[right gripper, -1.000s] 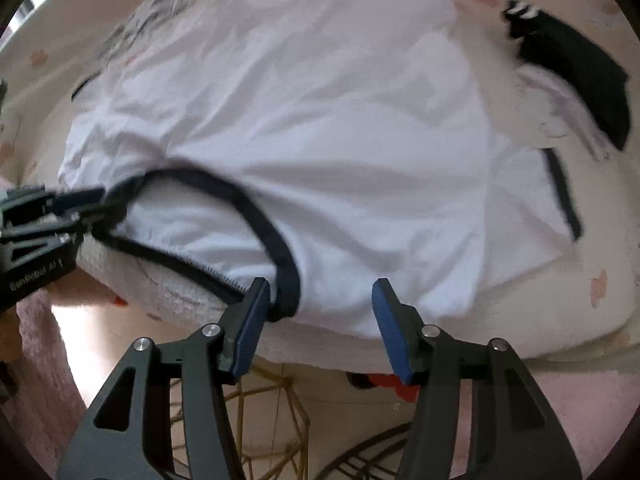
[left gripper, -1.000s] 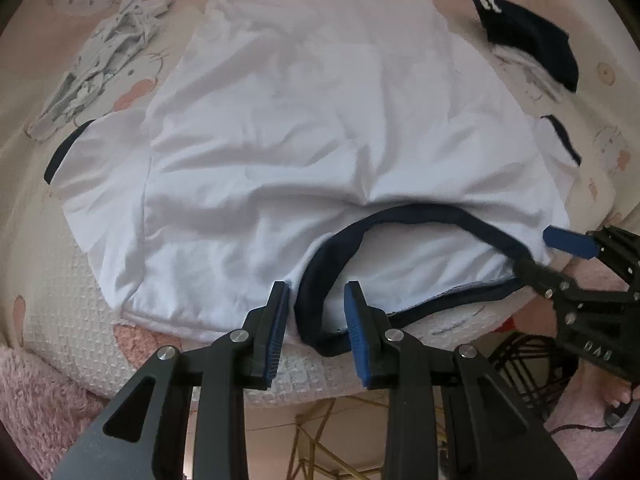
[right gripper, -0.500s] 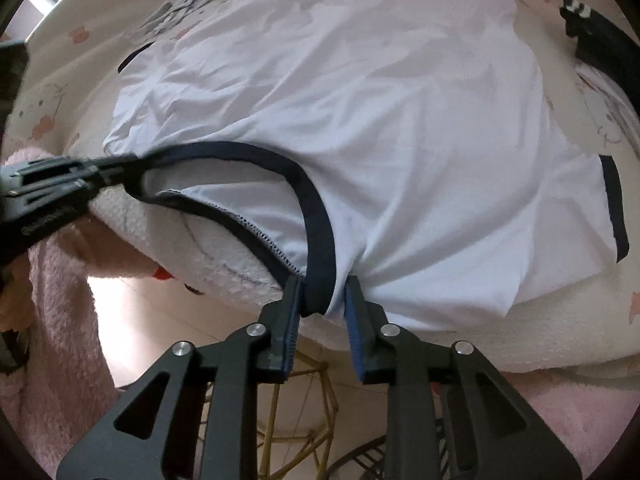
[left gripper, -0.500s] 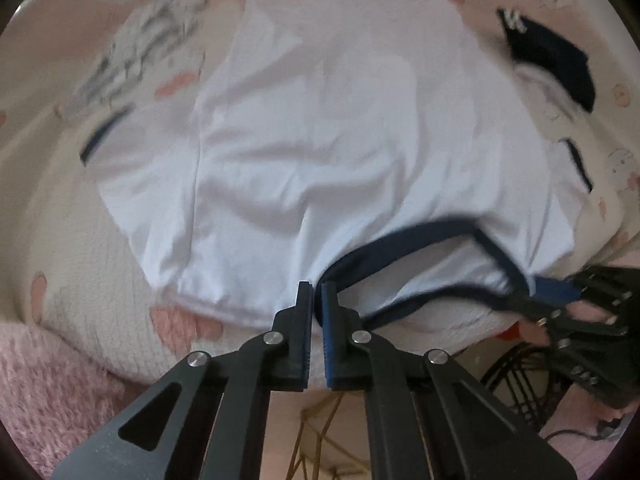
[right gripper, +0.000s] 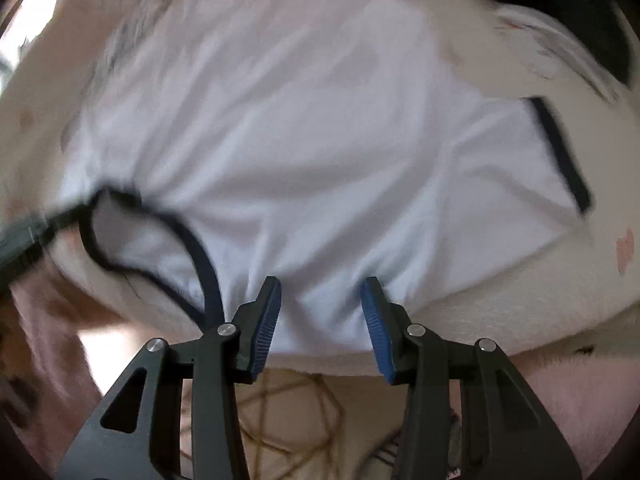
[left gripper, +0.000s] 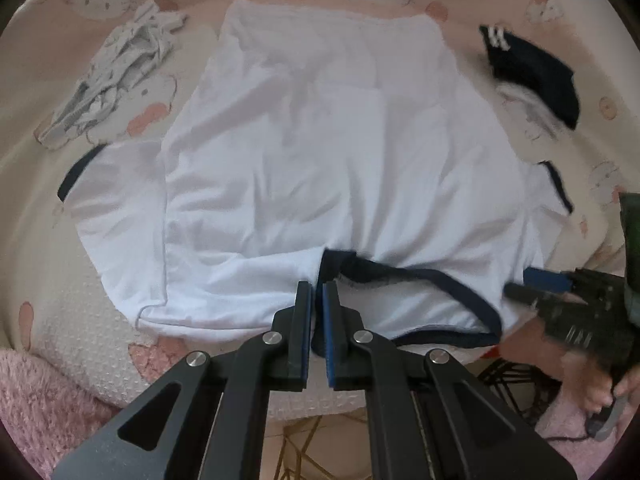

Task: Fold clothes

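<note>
Since 0.5 s ago: your right gripper (right gripper: 320,316) lets go of the navy collar (left gripper: 404,276) and its jaws stand wide apart over the white shoulder cloth; your left gripper (left gripper: 317,332) stays clamped on the collar's left end.
Patterned garment (left gripper: 116,76): crumpled at far left on the bedspread (left gripper: 36,200), well apart from the fold; no risk from it.
White T-shirt (left gripper: 328,152): lies flat on the bed, hem far, neckline at the near edge and overhanging it a little.
Left sleeve (left gripper: 112,200): spread flat with its navy cuff out to the side. Lift the collar alone and I think it drags and bunches.
Left gripper state: fingers pinched on the collar band, the pads nearly meeting with cloth between them.
Risk, left: the grip looks like trim only. Pull hard and the band may slip out or stretch.
Right gripper state: released, holding nothing; the right wrist view is motion-blurred, so contact with the cloth is unclear.
Risk, right: close now and you likely catch one layer of the shoulder, giving a skewed fold. Regrip too near the collar and the shirt hangs lopsided.
Right sleeve (right gripper: 532,160): flat, cuff out.
Navy garment (left gripper: 532,76): near the shirt's far right corner; a wide sweep could snag it.
</note>
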Available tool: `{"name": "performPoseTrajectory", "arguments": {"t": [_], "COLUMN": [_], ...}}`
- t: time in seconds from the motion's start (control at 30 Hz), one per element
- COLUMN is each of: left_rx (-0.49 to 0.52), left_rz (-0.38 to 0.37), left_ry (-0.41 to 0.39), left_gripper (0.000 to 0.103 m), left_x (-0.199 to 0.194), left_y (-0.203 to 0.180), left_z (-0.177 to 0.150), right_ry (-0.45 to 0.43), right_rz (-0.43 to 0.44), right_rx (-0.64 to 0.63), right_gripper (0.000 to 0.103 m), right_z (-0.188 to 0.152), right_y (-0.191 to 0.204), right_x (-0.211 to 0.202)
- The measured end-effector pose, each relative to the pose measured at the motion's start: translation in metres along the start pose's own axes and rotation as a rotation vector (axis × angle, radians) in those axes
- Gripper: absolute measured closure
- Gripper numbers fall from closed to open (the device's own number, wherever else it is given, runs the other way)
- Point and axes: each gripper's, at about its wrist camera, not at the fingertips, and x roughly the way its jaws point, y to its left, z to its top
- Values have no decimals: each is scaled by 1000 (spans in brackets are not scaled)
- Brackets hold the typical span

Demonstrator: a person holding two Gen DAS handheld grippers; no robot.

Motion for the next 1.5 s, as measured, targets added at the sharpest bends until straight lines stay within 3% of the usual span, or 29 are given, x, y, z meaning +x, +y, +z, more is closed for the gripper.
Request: {"name": "performPoseTrajectory", "arguments": {"t": [0.17,0.23,0.3,0.37,0.47,0.5,0.6,0.7,0.8,0.87,0.97,1.03,1.1,1.23,1.3,1.37,1.5], "left_rx": [-22,-62,-89,-106,-87,-76,-45,4,9,-1,11,48,101,214,254,275,352], "left_rz": [-15,-59,-71,-74,-42,-25,6,37,50,28,-42,-94,-144,-191,-215,-246,-217], "left_ry": [194,183,126,57,15,35,105,126,131,98,20,-19,-32,-17,-12,-16,-18], "left_gripper": [90,82,68,64,64,64,64,63,63,63,63,63,63,63,63,63,63], "left_x": [13,3,-12,-23,-12,-2,25,31,30,22,10,9,16,44,54,59,63], "left_y": [25,35,42,45,41,38,31,26,25,23,10,-11,-37,-82,-109,-128,-155], "left_z": [-19,-20,-12,-1,15,13,4,-4,-4,-7,6,18,30,47,50,48,27], "right_ry": [52,-11,-81,-149,-92,-54,-29,7,-18,-117,-192,-172,-130,-98,-80,-72,-66], "right_rz": [-55,10,57,66,43,23,-73,-56,48,72,51,-3,-12,21,-54,-127,-232], "right_rx": [-135,-100,-67,-38,-36,-48,-124,-158,-20,181,463,539,563,493,404,321,236], "right_gripper": [50,51,51,51,51,51,50,50,53,52,51,50,49,49,50,57,62], "right_z": [-11,-5,2,12,22,26,19,10,11,14,7,3,14,29,35,38,43], "right_y": [29,23,17,15,31,42,58,67,41,-1,-64,-84,-75,-52,-33,-15,-2], "right_x": [2,-13,-27,-34,-5,16,28,29,15,-8,-21,-16,6,28,38,42,45]}}
